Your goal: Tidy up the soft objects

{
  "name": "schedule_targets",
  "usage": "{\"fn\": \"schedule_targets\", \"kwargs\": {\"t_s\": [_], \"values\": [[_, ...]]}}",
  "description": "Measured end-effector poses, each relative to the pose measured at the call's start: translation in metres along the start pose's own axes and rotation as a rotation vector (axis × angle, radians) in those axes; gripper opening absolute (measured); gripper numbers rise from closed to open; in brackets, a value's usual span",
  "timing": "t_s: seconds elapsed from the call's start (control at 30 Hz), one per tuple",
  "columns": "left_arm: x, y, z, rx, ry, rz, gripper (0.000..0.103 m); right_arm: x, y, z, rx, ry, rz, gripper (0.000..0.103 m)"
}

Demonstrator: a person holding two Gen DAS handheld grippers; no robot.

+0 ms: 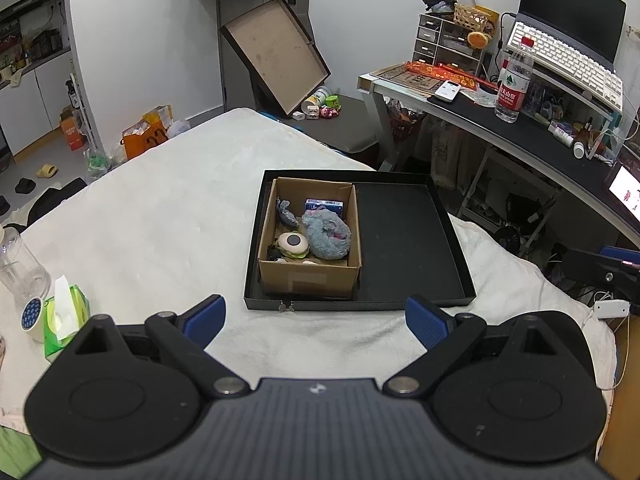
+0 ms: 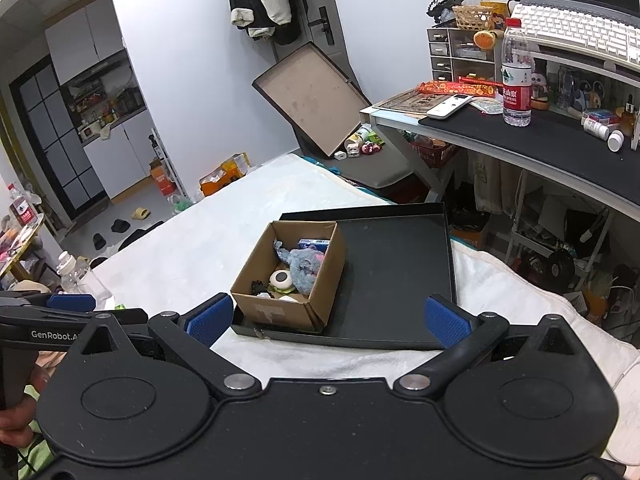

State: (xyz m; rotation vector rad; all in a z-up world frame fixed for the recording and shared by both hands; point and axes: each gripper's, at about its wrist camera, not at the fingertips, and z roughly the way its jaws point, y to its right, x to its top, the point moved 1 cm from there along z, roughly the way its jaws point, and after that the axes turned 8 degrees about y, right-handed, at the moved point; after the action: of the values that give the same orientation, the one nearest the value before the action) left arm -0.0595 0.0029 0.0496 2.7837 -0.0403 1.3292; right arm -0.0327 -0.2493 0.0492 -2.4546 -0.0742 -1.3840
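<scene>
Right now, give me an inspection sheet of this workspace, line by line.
Surface: white blanket over the bed, carrying a black tray.
Job's things: cardboard box in the tray's left half; inside, a grey-blue plush, a round burger-like toy, a small grey toy and a blue packet.
Clutter: green tissue pack, tape roll and clear jar at the left edge.
Grippers: left hand-held gripper and right hand-held gripper both open, empty, short of the tray.
Cables: white cord over the bed's right edge.
Surroundings: desk with water bottle and keyboard; box lid leaning by the wall.
</scene>
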Motion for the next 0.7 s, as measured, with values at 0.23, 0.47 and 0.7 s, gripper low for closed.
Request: {"fn": "schedule_targets", "kwargs": {"t_s": [0.23, 0.47, 0.7], "values": [[-0.0009, 0.0004, 0.0004, -0.004, -0.001, -0.002, 0.096, 0.0002, 0.0011, 0.0001, -0.003, -0.001, 0.005, 0.103], [-0.0009, 0.0007, 0.0005, -0.004, -0.001, -0.002, 0.096, 0.0002, -0.0006, 0.0002, -0.004, -0.002, 0.005, 0.103], [-0.001, 0.0006, 0.0005, -0.003, -0.001, -0.002, 0.096, -0.0005, -0.0004, 0.0003, -0.006, -0.001, 0.003, 0.103]]}}
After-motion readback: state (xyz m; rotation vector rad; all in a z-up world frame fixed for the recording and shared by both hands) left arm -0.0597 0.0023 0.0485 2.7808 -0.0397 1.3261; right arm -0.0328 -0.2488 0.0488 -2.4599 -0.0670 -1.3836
